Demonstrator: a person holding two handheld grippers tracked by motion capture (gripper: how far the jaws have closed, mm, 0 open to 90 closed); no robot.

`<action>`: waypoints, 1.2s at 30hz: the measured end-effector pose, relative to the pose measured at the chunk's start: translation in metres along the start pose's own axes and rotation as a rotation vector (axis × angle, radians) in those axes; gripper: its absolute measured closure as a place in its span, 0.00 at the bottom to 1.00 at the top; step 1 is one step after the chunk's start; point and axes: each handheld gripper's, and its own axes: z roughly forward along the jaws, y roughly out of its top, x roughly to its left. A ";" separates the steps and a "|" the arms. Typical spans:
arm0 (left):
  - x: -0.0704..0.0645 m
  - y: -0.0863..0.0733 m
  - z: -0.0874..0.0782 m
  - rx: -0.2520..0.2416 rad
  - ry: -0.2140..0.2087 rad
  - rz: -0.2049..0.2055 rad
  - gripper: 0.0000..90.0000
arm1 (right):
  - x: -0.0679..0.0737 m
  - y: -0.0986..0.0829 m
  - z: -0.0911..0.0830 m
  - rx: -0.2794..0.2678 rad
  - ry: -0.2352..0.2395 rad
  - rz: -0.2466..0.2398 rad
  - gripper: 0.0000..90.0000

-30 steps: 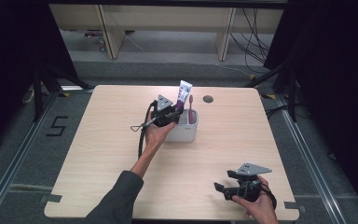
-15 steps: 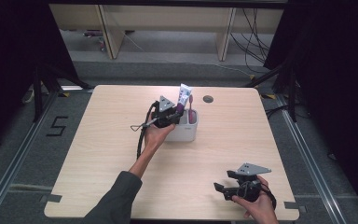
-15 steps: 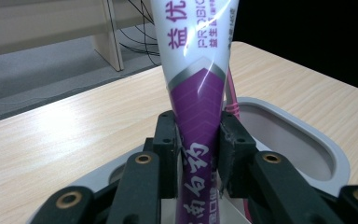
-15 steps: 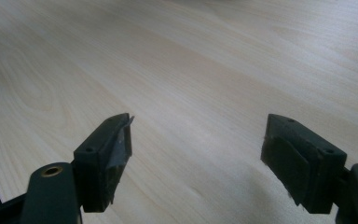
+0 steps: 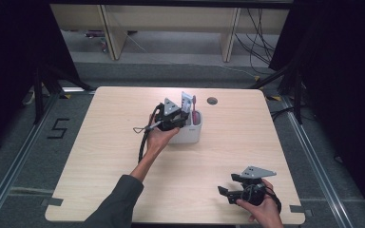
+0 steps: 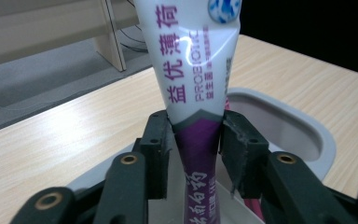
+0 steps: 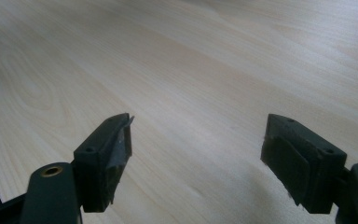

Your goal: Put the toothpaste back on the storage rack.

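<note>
Clamped between the two black jaws of the left claw (image 6: 196, 144) is a toothpaste tube (image 6: 193, 70), held upright over a white holder (image 6: 279, 121) that stands near the middle of the wooden bench (image 5: 100, 142). From the left gripper view, the tube is glossy white above, printed with purple Chinese characters and the word PROBIOTIC in grey, with a blue and white mark near its top; a grey band divides the white from a deep purple lower part with white characters, and that lower end reaches down into the holder's opening. The jaws press on the tube right at the grey band. From the high view the left claw (image 5: 173, 118) sits at the holder (image 5: 190, 133), with a pink toothbrush (image 5: 194, 102) standing in it beside the tube (image 5: 186, 101). Down at the near right corner, the right claw (image 5: 225, 192) rests low over bare bench, its jaws spread wide apart around nothing.
</note>
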 end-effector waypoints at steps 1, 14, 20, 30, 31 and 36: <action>0.000 0.003 -0.002 -0.019 -0.009 -0.006 0.67 | 0.000 0.000 0.000 0.000 -0.001 0.000 0.28; -0.002 0.015 -0.022 -0.023 -0.011 0.022 0.59 | 0.000 0.000 0.000 0.000 -0.005 -0.004 0.28; 0.003 0.016 -0.028 -0.005 -0.010 0.000 0.54 | 0.000 0.000 0.000 -0.003 -0.006 -0.008 0.28; 0.007 0.012 -0.036 0.018 0.009 -0.017 0.45 | 0.000 0.000 0.001 0.001 -0.011 -0.007 0.28; 0.007 0.012 -0.037 0.017 0.007 -0.015 0.45 | 0.000 0.000 0.001 0.002 -0.009 -0.006 0.28; 0.004 0.015 -0.044 0.012 0.002 0.006 0.45 | 0.000 0.000 0.000 0.000 -0.009 -0.007 0.28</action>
